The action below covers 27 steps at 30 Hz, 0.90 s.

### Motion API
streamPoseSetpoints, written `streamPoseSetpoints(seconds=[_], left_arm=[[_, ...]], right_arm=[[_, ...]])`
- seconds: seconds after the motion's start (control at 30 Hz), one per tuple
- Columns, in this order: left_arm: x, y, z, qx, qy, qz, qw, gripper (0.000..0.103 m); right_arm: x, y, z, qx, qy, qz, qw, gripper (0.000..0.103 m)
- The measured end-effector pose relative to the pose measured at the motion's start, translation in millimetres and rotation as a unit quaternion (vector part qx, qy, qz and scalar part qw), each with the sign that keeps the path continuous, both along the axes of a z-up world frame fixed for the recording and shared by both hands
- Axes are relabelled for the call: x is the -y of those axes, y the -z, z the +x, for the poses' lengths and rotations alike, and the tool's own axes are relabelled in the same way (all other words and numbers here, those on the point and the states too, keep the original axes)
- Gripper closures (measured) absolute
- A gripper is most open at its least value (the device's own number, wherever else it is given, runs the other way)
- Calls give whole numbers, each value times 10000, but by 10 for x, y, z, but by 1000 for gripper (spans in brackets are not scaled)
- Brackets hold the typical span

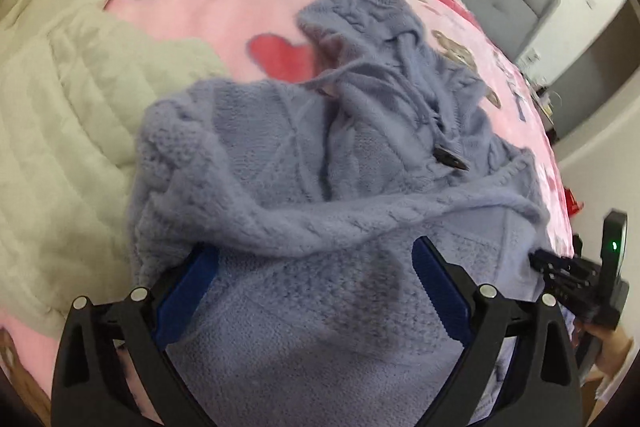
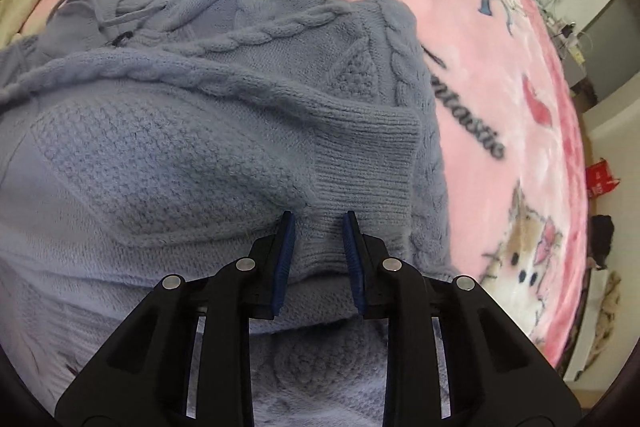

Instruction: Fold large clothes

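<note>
Fingers of the right gripper (image 2: 320, 227) stand slightly parted over the sweater (image 2: 200, 147) cuff, pads off it. The left gripper (image 1: 316, 259) gapes wide, empty. Only its view shows the cream quilt (image 1: 60, 147).

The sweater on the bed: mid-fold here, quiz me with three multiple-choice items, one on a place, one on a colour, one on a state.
1. What does the lavender cable-knit sweater lie on?
A. a bare wooden floor
B. a pink teddy-bear blanket
C. a green sofa

2. What colour are the pads of the right gripper?
A. blue
B. yellow
C. white

3. How do the left gripper's jaws stand?
A. clamped on a sleeve
B. shut on nothing
C. wide open over the knit

Answers:
1. B: the pink teddy-bear blanket spreads around the sweater in both views.
2. A: both pads show dark blue against the black fingers.
3. C: the left wrist view shows its two fingers far apart, with sweater fabric beyond them and nothing pinched.
</note>
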<state>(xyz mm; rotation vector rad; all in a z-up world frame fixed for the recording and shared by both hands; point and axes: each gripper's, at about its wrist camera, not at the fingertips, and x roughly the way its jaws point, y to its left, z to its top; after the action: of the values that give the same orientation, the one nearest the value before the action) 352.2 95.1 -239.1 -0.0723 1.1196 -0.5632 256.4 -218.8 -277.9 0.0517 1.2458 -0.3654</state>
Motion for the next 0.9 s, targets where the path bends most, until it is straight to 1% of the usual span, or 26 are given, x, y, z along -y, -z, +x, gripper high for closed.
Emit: streamPoseSetpoints(seconds=[0.07, 0.1, 0.13, 0.17, 0.2, 0.27, 0.3, 0.33, 0.37, 0.43, 0.47, 0.53, 0.57, 0.6, 0.63, 0.67, 0.73, 0.8, 0.83, 0.87, 0.9], left_arm=[[-90, -130, -58, 47, 45, -356, 9993, 7], [-169, -237, -100, 52, 97, -644, 9979, 7], [-214, -312, -119, 63, 128, -790, 9968, 7], [-294, -471, -137, 124, 244, -1062, 9940, 6], [-340, -606, -127, 214, 352, -1226, 9916, 6], [-338, -829, -53, 472, 561, -1274, 9891, 5], [-297, -949, 43, 642, 710, -1210, 9880, 5], [-199, -1044, 221, 715, 900, -1122, 9870, 5], [-75, -1084, 430, 675, 1045, -1007, 9871, 5], [217, -1054, 964, 515, 1156, -810, 9887, 5], [377, -978, 1244, 314, 1194, -683, 9900, 5], [694, -754, 1745, -326, 1290, -349, 9905, 5], [786, -676, 1905, -467, 1255, -294, 9906, 5], [886, -588, 2086, -522, 1125, -227, 9920, 5], [991, -513, 2234, -529, 1009, -160, 9934, 5], [1131, -437, 2364, -507, 1054, -40, 9931, 5], [1392, -284, 2520, -341, 1187, 544, 9909, 5], [1647, -55, 2645, -156, 1356, 1359, 9813, 5], [1732, 29, 2672, -99, 1428, 1619, 9764, 5], [1823, 93, 2686, -24, 1534, 1816, 9713, 5], [1871, 113, 2684, 58, 1635, 1832, 9694, 5]], right_arm=[[-35, -133, -13, 285, 78, 58, 9995, 65], [-55, -230, -41, 546, 72, 173, 9983, 49], [-88, -369, -91, 909, 67, 301, 9954, 45], [-114, -459, -130, 1134, 54, 379, 9928, 45], [-144, -553, -173, 1330, 51, 495, 9899, 45], [-197, -698, -262, 1643, 88, 746, 9836, 44], [-227, -766, -321, 1773, 151, 867, 9802, 40], [-258, -814, -373, 1859, 205, 973, 9775, 40], [-275, -844, -412, 1918, 246, 1062, 9754, 40], [-340, -877, -490, 1992, 318, 1247, 9715, 39], [-377, -886, -533, 2019, 381, 1331, 9696, 39], [-452, -875, -577, 2070, 445, 1290, 9688, 37], [-481, -858, -573, 2060, 518, 1189, 9699, 36], [-493, -843, -559, 2067, 585, 1154, 9698, 36], [-500, -806, -530, 2065, 697, 1165, 9690, 36], [-500, -769, -495, 2036, 775, 1146, 9692, 36], [-504, -701, -426, 1930, 914, 1051, 9712, 35], [-482, -628, -360, 1866, 1093, 1041, 9708, 35], [-475, -623, -352, 1862, 1158, 1035, 9702, 35], [-460, -632, -353, 1921, 1269, 1066, 9673, 35], [-447, -644, -361, 1966, 1334, 1082, 9653, 33]])
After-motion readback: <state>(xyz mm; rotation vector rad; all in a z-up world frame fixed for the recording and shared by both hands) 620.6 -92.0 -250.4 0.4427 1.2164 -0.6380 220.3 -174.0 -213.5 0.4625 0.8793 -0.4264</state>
